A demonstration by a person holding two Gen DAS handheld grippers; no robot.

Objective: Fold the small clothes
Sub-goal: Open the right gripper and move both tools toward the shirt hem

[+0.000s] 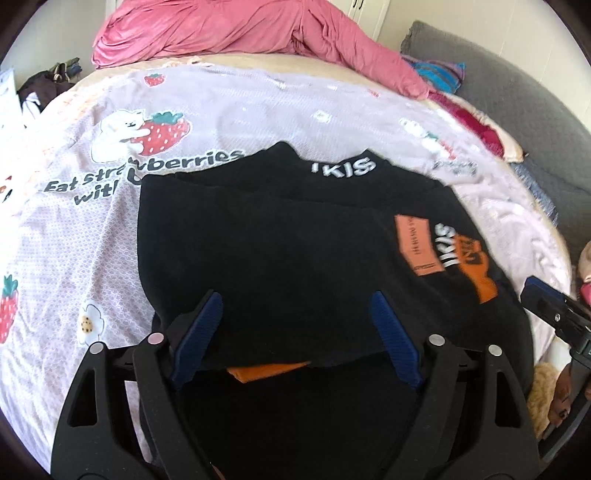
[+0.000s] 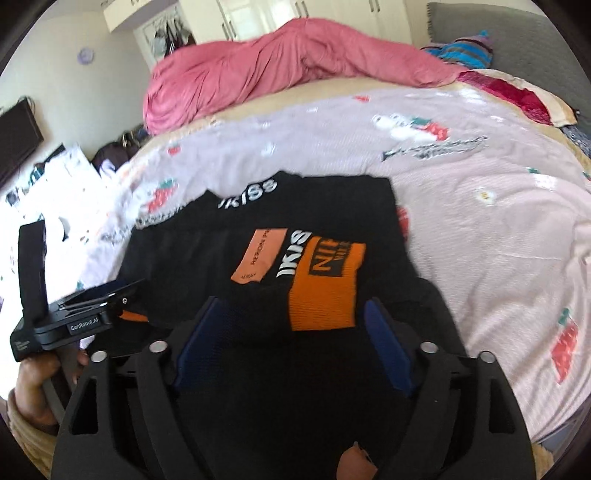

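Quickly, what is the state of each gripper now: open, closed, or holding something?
Left gripper: open, over the black garment, holding nothing.
Right gripper: open, over the same garment, holding nothing.

Bedsheet (image 1: 92, 229) lies open around the sweater (image 1: 280, 251); pink duvet (image 1: 229, 29) blocks behind.

Home bedroom: bed (image 1: 258, 110) with strawberry-print sheet, crumpled pink duvet (image 2: 288, 66) at far end, white wardrobe doors (image 2: 295, 14) behind bed.
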